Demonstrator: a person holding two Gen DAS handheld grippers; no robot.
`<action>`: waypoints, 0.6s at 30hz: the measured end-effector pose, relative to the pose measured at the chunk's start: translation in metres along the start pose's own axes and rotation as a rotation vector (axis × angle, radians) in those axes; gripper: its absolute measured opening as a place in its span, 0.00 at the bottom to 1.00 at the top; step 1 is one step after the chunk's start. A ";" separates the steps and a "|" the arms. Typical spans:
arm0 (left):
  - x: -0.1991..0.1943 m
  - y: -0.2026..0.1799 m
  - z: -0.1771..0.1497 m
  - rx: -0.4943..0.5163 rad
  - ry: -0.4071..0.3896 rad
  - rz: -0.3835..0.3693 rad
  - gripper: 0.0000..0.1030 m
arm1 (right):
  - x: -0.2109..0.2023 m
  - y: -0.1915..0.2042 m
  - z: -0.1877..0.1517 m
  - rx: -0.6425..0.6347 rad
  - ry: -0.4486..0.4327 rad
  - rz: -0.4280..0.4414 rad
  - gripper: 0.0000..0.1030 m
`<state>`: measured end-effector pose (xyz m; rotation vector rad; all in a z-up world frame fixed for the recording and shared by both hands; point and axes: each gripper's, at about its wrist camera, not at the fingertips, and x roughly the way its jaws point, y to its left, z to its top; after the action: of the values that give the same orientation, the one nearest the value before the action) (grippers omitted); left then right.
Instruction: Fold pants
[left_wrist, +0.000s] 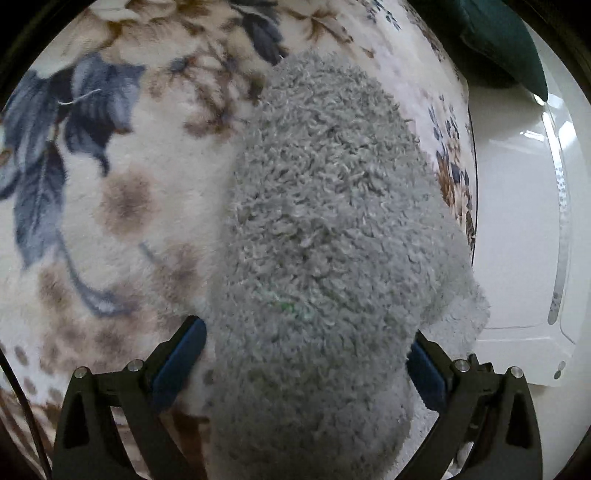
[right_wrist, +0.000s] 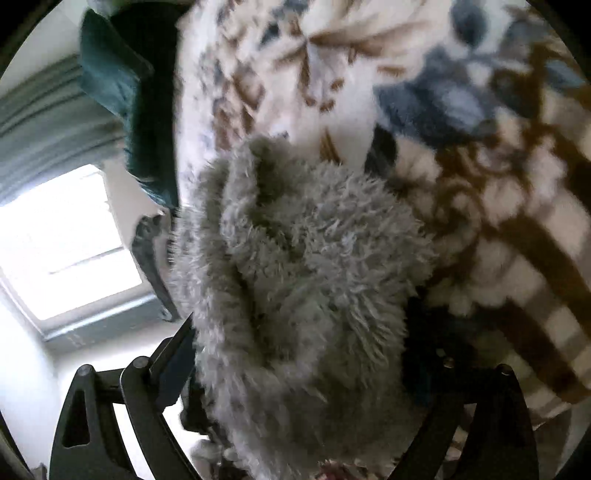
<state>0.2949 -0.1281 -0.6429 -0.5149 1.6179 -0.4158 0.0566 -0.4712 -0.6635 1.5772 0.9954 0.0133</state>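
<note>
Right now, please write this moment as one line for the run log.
task: fold pants | left gripper: around grey fleece pants | right gripper: around same pants | surface: floral blanket | fold: unfinished

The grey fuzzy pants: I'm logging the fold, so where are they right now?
The grey fuzzy pants fill the centre of both wrist views, bunched between each set of tongs, lying on the floral blanket.

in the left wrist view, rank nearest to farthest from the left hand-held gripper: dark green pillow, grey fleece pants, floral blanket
1. grey fleece pants, between the left hand-held gripper fingers.
2. floral blanket, under the pants, spreading left.
3. dark green pillow, top right, beyond the blanket's edge.
</note>
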 end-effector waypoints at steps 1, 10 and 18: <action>0.001 -0.001 0.001 0.009 0.003 -0.002 0.99 | 0.002 -0.002 -0.001 -0.016 0.012 -0.023 0.93; 0.011 0.001 0.012 -0.007 0.030 -0.063 1.00 | 0.047 -0.008 0.017 -0.036 0.081 -0.110 0.98; -0.014 -0.017 0.014 0.051 -0.038 -0.165 0.45 | 0.026 0.023 -0.005 -0.126 -0.030 -0.186 0.45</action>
<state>0.3111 -0.1343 -0.6237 -0.6168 1.5299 -0.5658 0.0833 -0.4496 -0.6567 1.3622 1.0930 -0.0746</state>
